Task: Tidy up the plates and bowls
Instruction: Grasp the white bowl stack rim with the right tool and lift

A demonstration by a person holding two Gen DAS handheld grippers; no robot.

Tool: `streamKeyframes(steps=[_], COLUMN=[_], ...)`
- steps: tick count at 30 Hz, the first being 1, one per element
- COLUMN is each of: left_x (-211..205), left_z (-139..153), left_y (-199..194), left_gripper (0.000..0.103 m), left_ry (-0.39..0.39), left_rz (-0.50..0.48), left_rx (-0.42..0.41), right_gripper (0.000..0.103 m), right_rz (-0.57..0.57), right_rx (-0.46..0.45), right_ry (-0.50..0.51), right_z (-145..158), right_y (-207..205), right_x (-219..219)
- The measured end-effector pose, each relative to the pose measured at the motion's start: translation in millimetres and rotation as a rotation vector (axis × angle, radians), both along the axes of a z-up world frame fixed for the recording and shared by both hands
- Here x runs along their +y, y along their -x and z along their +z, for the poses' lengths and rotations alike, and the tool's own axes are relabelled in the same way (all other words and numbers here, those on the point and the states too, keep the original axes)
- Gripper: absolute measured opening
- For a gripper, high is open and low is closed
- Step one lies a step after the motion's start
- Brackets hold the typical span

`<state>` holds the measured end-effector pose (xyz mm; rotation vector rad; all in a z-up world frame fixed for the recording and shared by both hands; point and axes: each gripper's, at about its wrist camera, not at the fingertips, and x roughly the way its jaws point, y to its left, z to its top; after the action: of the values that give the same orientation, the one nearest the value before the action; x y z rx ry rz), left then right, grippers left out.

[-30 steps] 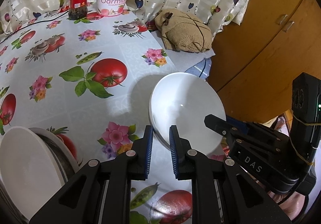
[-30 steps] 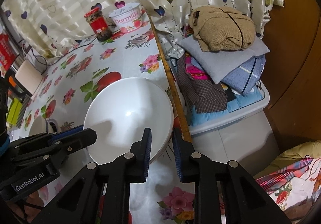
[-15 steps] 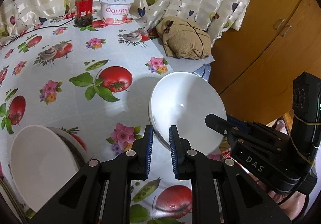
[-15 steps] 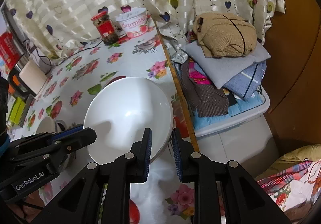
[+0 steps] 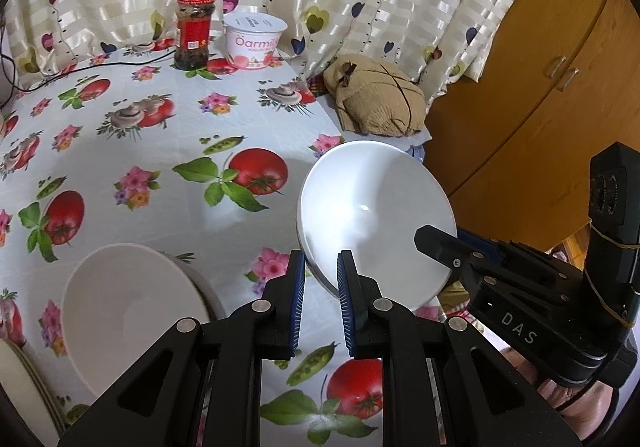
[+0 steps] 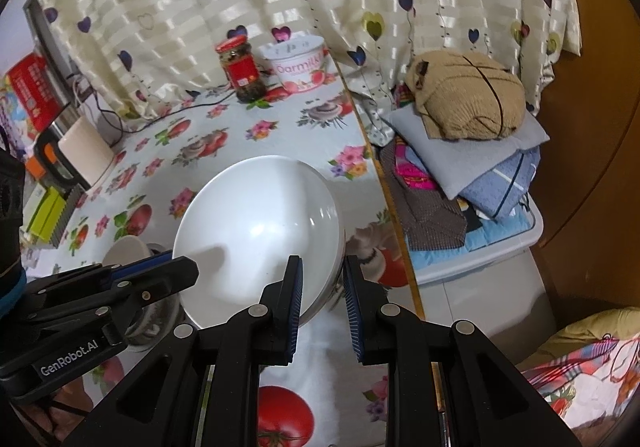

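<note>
Readable markings. The white yogurt tub (image 5: 255, 41), standing just right of the red-lidded jar (image 5: 193, 31), carries pink lettering reading "Oarmil" before it curves out of sight; the right wrist view shows "Oarmilk". The jar's red label holds print too small to read. "DAS" is printed on the right gripper (image 5: 520, 299) body, right of the tub and nearer the camera. "GenRobot.AI" is printed on the left gripper (image 6: 92, 311) body.

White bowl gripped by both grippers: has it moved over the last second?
Yes. The white bowl has lifted: in the left wrist view the red-lidded jar sits lower, and more floral tablecloth shows.
</note>
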<state>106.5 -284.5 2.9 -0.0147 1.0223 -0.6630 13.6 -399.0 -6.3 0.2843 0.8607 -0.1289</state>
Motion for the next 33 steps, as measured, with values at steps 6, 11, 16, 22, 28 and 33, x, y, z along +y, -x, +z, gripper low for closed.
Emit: streamKeyframes(steps=[6, 11, 16, 22, 28, 33], left_x=[12, 23, 32, 44, 54, 64], left_z=[7, 13, 17, 21, 24, 27], left_y=[1, 3, 6, 10, 13, 16], left_gripper=[0.017, 0.017, 0.017, 0.017, 0.017, 0.017], left_ry=[0.008, 0.015, 0.019, 0.025, 0.029, 0.032], left_rz=[0.02, 0.035, 0.049, 0.064, 0.079, 0.095], left_rx=[-0.009, -0.019, -0.028, -0.033, -0.038, -0.042], right_gripper=[0.02, 0.02, 0.02, 0.02, 0.02, 0.02], right_rz=[0.022, 0.039, 0.055, 0.072, 0.088, 0.103], right_rx=[-0.012, -0.021, -0.026, -0.033, -0.039, -0.042], right_ry=[0.013, 0.026, 0.034, 0.041, 0.046, 0.049], right_z=[9, 17, 21, 26, 31, 34], right_y=[-1, -2, -3, -2, -1, -1], right_x=[14, 26, 36, 45, 55, 63])
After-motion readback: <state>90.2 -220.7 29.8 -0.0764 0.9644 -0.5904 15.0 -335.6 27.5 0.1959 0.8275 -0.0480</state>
